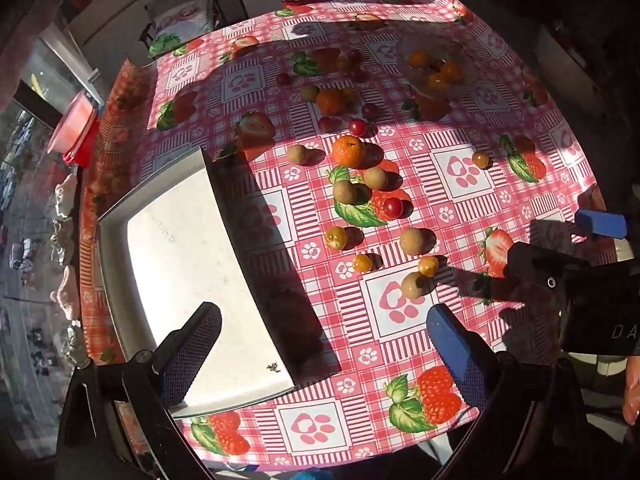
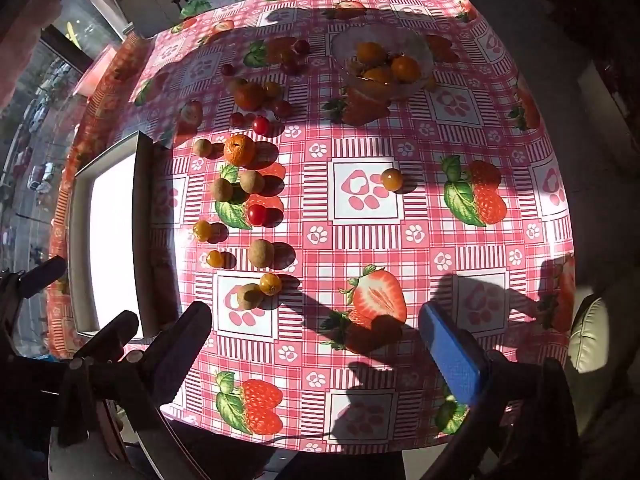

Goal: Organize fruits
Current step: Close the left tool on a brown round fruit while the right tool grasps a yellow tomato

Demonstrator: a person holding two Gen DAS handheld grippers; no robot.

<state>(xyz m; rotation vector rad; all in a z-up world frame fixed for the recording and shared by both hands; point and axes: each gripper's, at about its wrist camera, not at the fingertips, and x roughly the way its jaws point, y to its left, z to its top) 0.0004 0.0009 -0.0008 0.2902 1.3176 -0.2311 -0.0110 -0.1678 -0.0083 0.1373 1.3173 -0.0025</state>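
Several small fruits lie loose on the pink checked tablecloth: a mandarin, brown longans, red cherry tomatoes and yellow-orange berries. A clear glass bowl at the back holds orange fruits. A white square tray lies at the left, empty. My left gripper is open over the tray's near right corner. My right gripper is open above the table's front, holding nothing; it also shows at the right of the left wrist view.
A red plastic tub sits at the table's left edge by a window. A cream chair stands at the right. More fruits lie in shadow at the back. The table's near edge is just below both grippers.
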